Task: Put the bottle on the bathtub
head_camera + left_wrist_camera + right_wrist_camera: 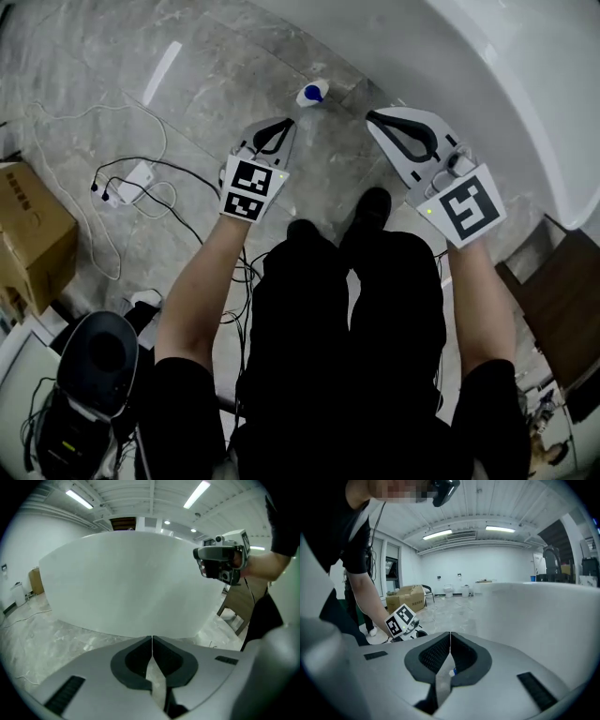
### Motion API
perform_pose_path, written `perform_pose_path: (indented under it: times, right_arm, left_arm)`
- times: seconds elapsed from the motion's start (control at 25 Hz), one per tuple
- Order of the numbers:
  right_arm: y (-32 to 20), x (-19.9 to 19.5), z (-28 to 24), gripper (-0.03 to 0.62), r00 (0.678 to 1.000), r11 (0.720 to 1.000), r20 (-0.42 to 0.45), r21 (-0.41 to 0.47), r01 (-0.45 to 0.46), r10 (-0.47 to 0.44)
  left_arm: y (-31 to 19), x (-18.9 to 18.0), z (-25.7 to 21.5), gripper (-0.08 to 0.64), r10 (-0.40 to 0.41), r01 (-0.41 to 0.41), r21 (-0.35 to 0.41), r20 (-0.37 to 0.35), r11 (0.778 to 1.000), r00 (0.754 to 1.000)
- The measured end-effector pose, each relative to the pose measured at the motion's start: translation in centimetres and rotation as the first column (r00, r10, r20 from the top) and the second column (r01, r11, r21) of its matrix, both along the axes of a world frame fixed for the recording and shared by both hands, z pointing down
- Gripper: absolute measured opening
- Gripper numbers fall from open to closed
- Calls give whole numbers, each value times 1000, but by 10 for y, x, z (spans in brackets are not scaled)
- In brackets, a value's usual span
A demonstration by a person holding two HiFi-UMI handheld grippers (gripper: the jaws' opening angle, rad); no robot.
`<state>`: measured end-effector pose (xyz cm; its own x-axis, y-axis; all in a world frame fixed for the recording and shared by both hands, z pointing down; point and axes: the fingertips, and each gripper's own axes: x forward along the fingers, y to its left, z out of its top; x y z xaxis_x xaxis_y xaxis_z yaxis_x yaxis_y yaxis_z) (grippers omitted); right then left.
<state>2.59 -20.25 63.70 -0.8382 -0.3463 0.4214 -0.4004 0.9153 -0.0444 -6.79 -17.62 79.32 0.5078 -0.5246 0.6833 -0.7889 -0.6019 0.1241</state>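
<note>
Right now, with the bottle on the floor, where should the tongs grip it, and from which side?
Grip the bottle by its white body, below the blue cap, coming in low from the person's side. It looks upright on the floor, so its sides are free. The right tongs, nearer the bathtub, probably suit best; they are shut and must open first.

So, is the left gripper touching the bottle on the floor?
Apart. In the head view, a strip of bare floor shows between the left gripper and the bottle; the left gripper view shows its jaws together on nothing.
</note>
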Motion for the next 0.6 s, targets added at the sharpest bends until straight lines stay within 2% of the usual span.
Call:
perform_pose_path:
  times: [0.12,0.32,0.4,0.52,0.6]
  right_arm:
    - [20,-10,-40,29,1000,998,26,-56,5,-3]
    - [69,-38,-112,29,998,982,59,-188,3,8]
    - [89,-50,-145,29,997,969,70,-247,1,17]
    - [126,-65,-190,29,998,934,61,-356,2,21]
    - [147,-75,-221,29,999,934,37,-355,24,-11]
  left_arm:
    - [8,-4,-63,17,-41,41,6,-26,999,999]
    - [40,-1,-198,16,-37,42,94,-57,995,998]
    - [52,-10,-252,15,-67,78,123,-90,989,994]
    - [70,-26,-322,15,-135,157,127,-162,979,978]
    - [84,-34,-359,15,-169,195,117,-201,974,965]
